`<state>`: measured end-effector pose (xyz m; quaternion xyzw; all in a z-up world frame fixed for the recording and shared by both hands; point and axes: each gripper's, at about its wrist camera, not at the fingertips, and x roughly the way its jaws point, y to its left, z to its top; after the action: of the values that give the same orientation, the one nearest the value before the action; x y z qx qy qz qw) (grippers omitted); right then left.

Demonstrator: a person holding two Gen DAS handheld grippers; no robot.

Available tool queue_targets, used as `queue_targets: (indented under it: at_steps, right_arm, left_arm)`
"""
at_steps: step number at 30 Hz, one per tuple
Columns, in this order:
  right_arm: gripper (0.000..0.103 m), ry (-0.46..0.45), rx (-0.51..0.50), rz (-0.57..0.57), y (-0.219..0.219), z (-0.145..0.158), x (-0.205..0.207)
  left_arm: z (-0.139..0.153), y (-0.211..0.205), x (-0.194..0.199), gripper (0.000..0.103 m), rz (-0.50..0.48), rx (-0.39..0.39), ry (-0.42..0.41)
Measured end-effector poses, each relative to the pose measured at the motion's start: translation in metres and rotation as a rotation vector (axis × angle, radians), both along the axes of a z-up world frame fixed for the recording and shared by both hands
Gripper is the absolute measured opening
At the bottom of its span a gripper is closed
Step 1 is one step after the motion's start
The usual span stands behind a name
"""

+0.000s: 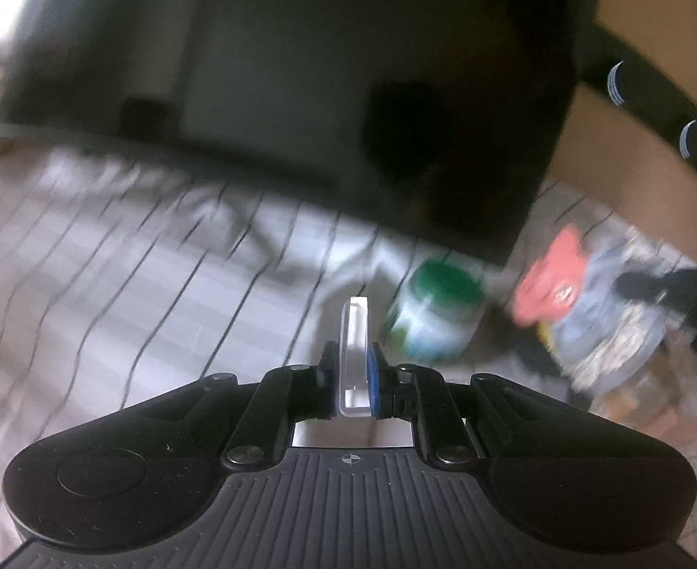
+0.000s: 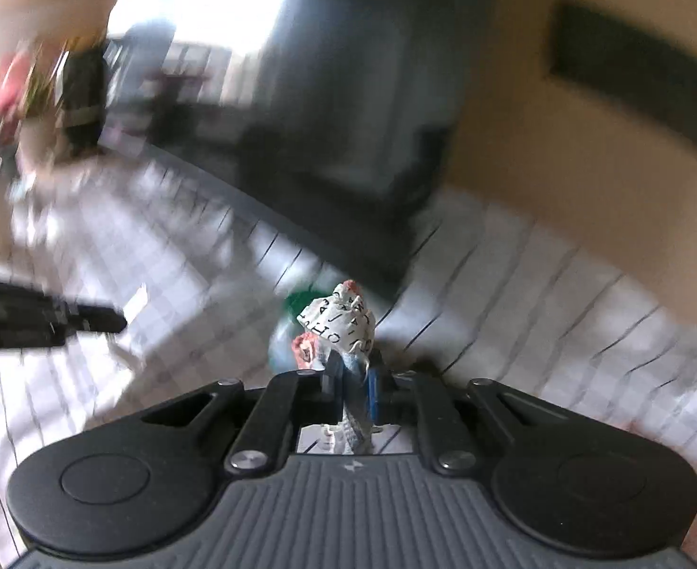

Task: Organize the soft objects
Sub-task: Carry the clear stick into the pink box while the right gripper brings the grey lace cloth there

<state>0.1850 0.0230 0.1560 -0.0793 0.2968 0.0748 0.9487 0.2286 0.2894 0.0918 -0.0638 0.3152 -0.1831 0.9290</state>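
Observation:
My left gripper [image 1: 354, 313] is shut with nothing between its fingers, held above the checked cloth [image 1: 135, 261]. My right gripper [image 2: 353, 370] is shut on a crumpled white soft object with black letters and pink patches [image 2: 339, 322]. In the left wrist view that bundle [image 1: 585, 313] shows blurred at the right, with red and blue parts, held by the other gripper [image 1: 671, 284]. The left gripper also shows at the left edge of the right wrist view [image 2: 45, 317]. Both views are motion-blurred.
A round tub with a green lid [image 1: 436, 313] stands on the cloth just right of my left fingertips; it also shows behind the bundle in the right wrist view [image 2: 301, 301]. A dark screen [image 1: 348, 95] stands behind. A tan wall [image 2: 562, 142] is at the right.

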Motion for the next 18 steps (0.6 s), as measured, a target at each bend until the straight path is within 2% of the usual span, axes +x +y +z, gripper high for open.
queue_targets:
  at_steps: [4, 8, 12, 18]
  right_arm:
    - [0.009, -0.125, 0.017, -0.108, -0.049, 0.051, -0.012]
    - [0.009, -0.207, -0.013, -0.24, -0.105, 0.077, -0.033]
    - [0.009, -0.223, -0.034, -0.37, -0.159, 0.077, -0.059]
    - [0.009, -0.197, -0.015, -0.48, -0.219, 0.058, -0.093]
  left_arm:
    - [0.03, -0.036, 0.01, 0.014, -0.068, -0.011, -0.089]
    - [0.049, -0.079, 0.01, 0.014, -0.153, -0.019, -0.143]
    - [0.056, -0.132, 0.007, 0.014, -0.25, -0.04, -0.152]
    - [0.063, -0.233, -0.014, 0.014, -0.435, -0.046, -0.138]
